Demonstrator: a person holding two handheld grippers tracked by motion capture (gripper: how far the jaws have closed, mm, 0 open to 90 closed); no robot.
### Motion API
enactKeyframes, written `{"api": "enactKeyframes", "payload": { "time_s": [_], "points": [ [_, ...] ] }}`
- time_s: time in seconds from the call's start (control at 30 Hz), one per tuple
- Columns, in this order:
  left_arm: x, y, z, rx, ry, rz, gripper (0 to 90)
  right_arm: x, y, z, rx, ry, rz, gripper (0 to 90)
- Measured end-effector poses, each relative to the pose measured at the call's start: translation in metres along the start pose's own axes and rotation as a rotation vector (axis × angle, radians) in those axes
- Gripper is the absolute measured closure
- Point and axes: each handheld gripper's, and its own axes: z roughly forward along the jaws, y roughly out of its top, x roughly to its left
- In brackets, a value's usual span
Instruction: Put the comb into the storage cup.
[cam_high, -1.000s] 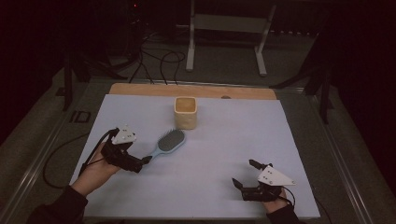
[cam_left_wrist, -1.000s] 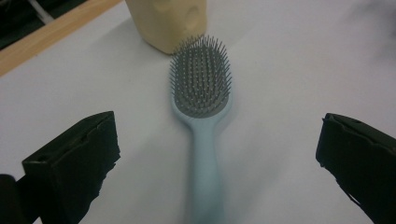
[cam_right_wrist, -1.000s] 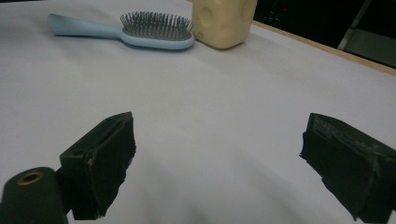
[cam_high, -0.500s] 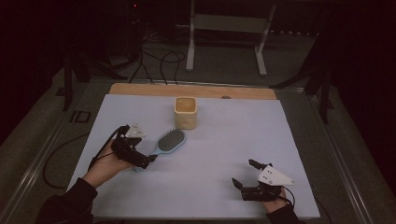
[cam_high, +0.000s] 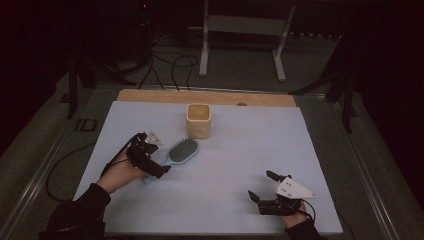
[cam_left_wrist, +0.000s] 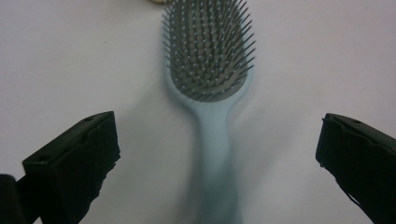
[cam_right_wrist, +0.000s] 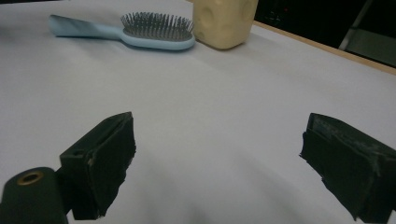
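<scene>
A light blue hairbrush (cam_high: 181, 151) with grey bristles lies bristles-up left of the table's middle, its head toward a cream cup (cam_high: 199, 120). My left gripper (cam_high: 155, 159) is open and low over the brush, one jaw on each side of the handle (cam_left_wrist: 215, 154) and neither touching it. The brush head (cam_left_wrist: 208, 51) lies just beyond the jaws. Near the front right edge my right gripper (cam_high: 263, 186) rests open with nothing between its jaws. From there the hairbrush (cam_right_wrist: 154, 30) and the cup (cam_right_wrist: 224, 21) lie far ahead.
The white sheet (cam_high: 250, 145) covers the table, with a strip of bare wood (cam_high: 210, 97) along the far edge. A metal stand (cam_high: 240, 25) and cables (cam_high: 170, 65) are on the dark floor behind the table.
My left gripper has moved right toward the brush and now straddles its handle with the jaws open. The brush, the cup and the right gripper have stayed put.
</scene>
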Motion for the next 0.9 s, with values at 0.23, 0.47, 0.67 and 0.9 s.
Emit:
{"api": "enactKeyframes", "payload": {
  "time_s": [0.23, 0.47, 0.67, 0.9],
  "points": [
    [0.005, 0.003, 0.013, 0.031, -0.01, -0.011, 0.0, 0.0, 0.0, 0.001, 0.002, 0.001, 0.003, 9.3],
    [0.006, 0.007, 0.023, 0.082, -0.023, 0.011, 1.8, 0.0, -0.001, 0.001, 0.007, 0.002, 0.005, 9.3],
    [0.012, 0.009, 0.029, 0.108, -0.028, -0.004, 4.6, 0.001, -0.001, 0.001, 0.009, 0.006, -0.001, 9.3],
    [0.014, 0.01, 0.037, 0.151, -0.019, 0.003, 6.1, 0.0, -0.001, 0.001, 0.007, 0.008, 0.005, 9.3]
  ]
}}
